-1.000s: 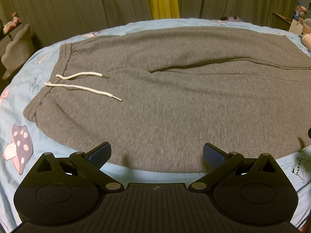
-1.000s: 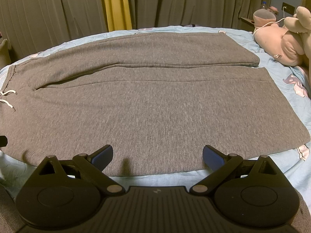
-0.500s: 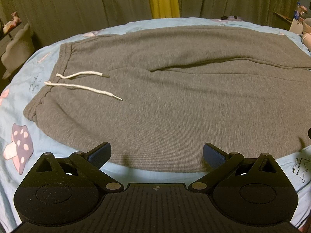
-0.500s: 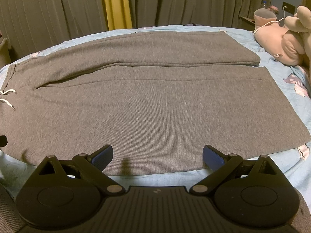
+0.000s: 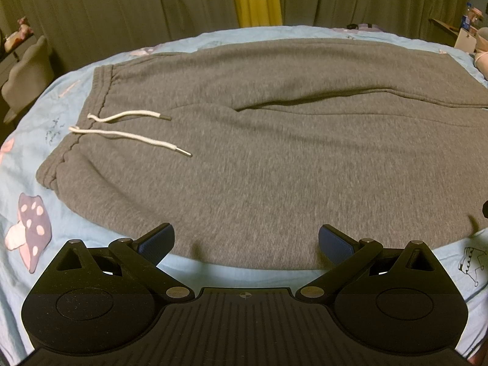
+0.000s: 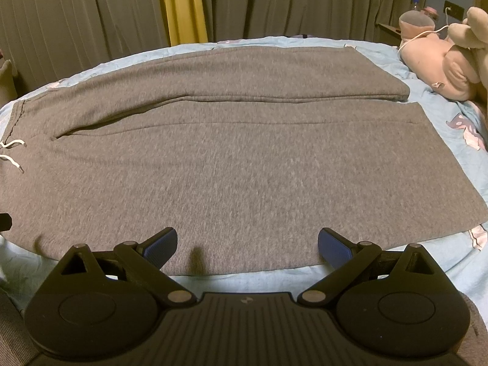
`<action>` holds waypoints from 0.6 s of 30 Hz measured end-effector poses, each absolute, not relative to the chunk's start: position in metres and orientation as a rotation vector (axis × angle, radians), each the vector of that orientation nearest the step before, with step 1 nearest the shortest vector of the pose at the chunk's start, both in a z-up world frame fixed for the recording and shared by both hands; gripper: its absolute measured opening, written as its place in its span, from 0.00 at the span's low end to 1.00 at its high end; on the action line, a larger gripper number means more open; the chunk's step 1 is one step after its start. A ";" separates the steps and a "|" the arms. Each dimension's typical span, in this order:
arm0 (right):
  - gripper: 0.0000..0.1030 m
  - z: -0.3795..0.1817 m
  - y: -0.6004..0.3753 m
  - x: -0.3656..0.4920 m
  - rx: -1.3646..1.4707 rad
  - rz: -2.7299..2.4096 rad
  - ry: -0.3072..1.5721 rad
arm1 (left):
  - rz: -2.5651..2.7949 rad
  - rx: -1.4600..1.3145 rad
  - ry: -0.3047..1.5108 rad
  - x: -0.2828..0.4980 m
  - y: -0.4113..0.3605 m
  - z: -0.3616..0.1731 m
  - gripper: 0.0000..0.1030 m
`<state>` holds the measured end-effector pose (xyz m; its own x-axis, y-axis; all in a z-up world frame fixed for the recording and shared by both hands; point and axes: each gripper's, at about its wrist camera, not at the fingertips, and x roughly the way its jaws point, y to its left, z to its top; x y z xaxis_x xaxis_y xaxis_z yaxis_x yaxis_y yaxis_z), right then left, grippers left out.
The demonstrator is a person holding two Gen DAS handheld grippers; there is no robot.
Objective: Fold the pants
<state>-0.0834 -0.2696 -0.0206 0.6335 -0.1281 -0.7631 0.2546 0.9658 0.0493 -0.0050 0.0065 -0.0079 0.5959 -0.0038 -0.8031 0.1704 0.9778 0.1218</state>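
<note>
Grey sweatpants (image 5: 274, 152) lie flat across a light blue bed, waistband at the left with a white drawstring (image 5: 128, 134), both legs running right. The leg ends show in the right wrist view (image 6: 396, 140), where the pants (image 6: 244, 158) fill the middle. My left gripper (image 5: 244, 241) is open and empty, just above the near edge of the pants by the hip. My right gripper (image 6: 247, 242) is open and empty, above the near edge of the near leg.
The blue bedsheet (image 5: 36, 183) has cartoon prints, a mushroom (image 5: 30, 231) at the near left. A pink plush toy (image 6: 439, 67) lies at the right of the bed. Grey and yellow curtains (image 6: 183, 6) hang behind. A chair (image 5: 27, 76) stands at the far left.
Both grippers have crept slightly forward toward the pants' near edge. Nothing else has moved.
</note>
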 end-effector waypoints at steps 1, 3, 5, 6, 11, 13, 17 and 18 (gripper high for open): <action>0.96 -0.021 -0.269 -0.083 0.158 -0.220 0.858 | -0.102 0.194 0.929 -0.005 0.006 -0.008 1.00; 0.96 -0.022 -0.269 -0.083 0.159 -0.219 0.859 | -0.101 0.194 0.931 -0.004 0.006 -0.008 1.00; 0.96 -0.022 -0.268 -0.083 0.160 -0.219 0.859 | -0.101 0.196 0.933 -0.003 0.004 -0.007 1.00; 0.96 -0.022 -0.268 -0.083 0.160 -0.219 0.860 | -0.101 0.196 0.932 -0.003 0.004 -0.007 1.00; 0.96 -0.021 -0.268 -0.083 0.158 -0.214 0.862 | -0.099 0.195 0.934 -0.004 0.004 -0.006 1.00; 0.96 -0.020 -0.269 -0.082 0.161 -0.212 0.862 | -0.099 0.198 0.939 -0.004 0.003 -0.006 1.00; 0.96 -0.019 -0.272 -0.080 0.174 -0.206 0.870 | -0.084 0.211 0.946 -0.005 0.002 -0.005 1.00; 0.96 -0.018 -0.273 -0.079 0.179 -0.204 0.868 | -0.083 0.214 0.945 -0.007 0.002 -0.005 1.00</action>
